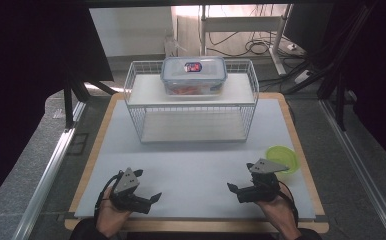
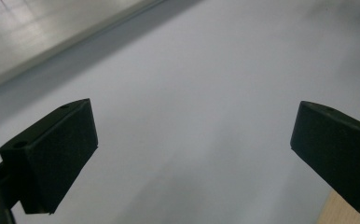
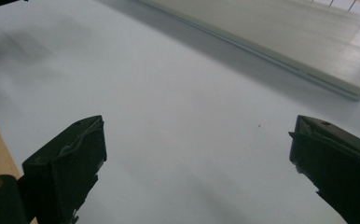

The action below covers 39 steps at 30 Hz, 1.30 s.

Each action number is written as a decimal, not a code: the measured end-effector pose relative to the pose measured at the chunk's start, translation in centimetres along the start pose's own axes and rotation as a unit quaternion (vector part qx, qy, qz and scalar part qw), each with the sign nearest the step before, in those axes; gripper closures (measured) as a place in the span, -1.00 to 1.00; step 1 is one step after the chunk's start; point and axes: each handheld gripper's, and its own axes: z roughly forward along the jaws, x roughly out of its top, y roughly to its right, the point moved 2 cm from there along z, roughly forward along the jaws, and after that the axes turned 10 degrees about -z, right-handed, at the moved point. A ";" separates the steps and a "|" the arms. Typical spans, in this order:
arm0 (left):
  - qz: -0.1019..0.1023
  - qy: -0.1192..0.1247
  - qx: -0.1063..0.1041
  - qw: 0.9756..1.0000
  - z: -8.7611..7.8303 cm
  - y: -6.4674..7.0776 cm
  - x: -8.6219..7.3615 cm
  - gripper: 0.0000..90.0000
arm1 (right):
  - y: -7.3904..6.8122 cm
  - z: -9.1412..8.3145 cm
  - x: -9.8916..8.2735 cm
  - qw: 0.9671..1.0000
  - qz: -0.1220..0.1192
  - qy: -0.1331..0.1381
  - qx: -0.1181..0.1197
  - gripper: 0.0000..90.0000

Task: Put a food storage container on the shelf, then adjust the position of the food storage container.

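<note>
Near the front edge of the white mat, left gripper and right gripper rest low, jaws spread wide, holding nothing. Likely the start: no reach begun. Nearest thing is the green bowl, just beside the right gripper, shallow, apparently empty. Clear lidded container with orange contents sits atop the wire rack, well apart. Next move probably calls for a forward reach.

Table with pale mat; on the mat, a wire rack and a green bowl.
</note>
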 end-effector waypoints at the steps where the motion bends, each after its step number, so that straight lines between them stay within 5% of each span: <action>1: 0.001 0.004 0.001 1.000 0.0 0.0 0.1 -0.99 | 0.0 0.1 -0.2 1.000 0.000 -0.004 0.000 -0.92; 9: 0.009 0.008 0.008 1.000 0.0 0.1 0.1 -0.99 | 0.7 0.5 -0.7 0.999 0.017 -0.030 -0.021 -1.00; 14: 0.006 0.009 0.007 1.000 0.0 0.0 0.1 -0.98 | 1.2 0.2 -0.6 0.999 0.033 -0.030 -0.011 -0.97; 15: 0.006 0.008 0.008 1.000 0.1 0.0 0.1 -0.98 | 1.5 -0.3 -0.4 0.999 0.031 -0.034 -0.024 -0.75; 16: 0.006 0.008 0.008 1.000 0.1 0.0 0.1 -0.98 | 1.5 -0.3 -0.4 0.999 0.031 -0.034 -0.024 -0.75; 17: 0.007 0.007 0.007 1.000 0.1 0.0 0.1 -0.98 | 1.9 -1.0 -0.2 0.999 0.027 -0.031 -0.030 -0.43; 19: 0.009 0.005 0.007 1.000 0.1 0.1 0.1 -0.98 | 2.1 -1.4 -0.2 0.999 0.028 -0.031 -0.034 -0.34; 20: 0.010 0.004 0.008 1.000 0.2 0.1 0.1 -0.98 | 2.8 -2.1 -0.1 0.998 0.039 -0.027 -0.045 -0.09; 23: 0.011 0.004 0.009 1.000 0.2 0.1 0.1 -0.98 | 4.1 -3.3 0.0 0.997 0.048 -0.020 -0.060 0.19; 27: 0.011 0.004 0.009 1.000 0.2 0.1 0.1 -0.97 | 5.4 -4.0 -0.4 0.995 0.063 -0.027 -0.074 0.32; 30: 0.009 0.004 0.007 1.000 0.2 0.0 0.1 -0.97 | 6.9 -4.5 -1.2 0.992 0.097 -0.030 -0.081 0.50; 36: 0.011 0.002 0.010 1.000 0.4 0.1 0.1 -0.96 | 8.5 -5.8 -1.6 0.987 0.099 -0.036 -0.118 0.94; 39: 0.011 0.001 0.011 1.000 0.4 0.1 0.0 -0.96 | 9.1 -6.2 -1.7 0.985 0.103 -0.035 -0.131 1.00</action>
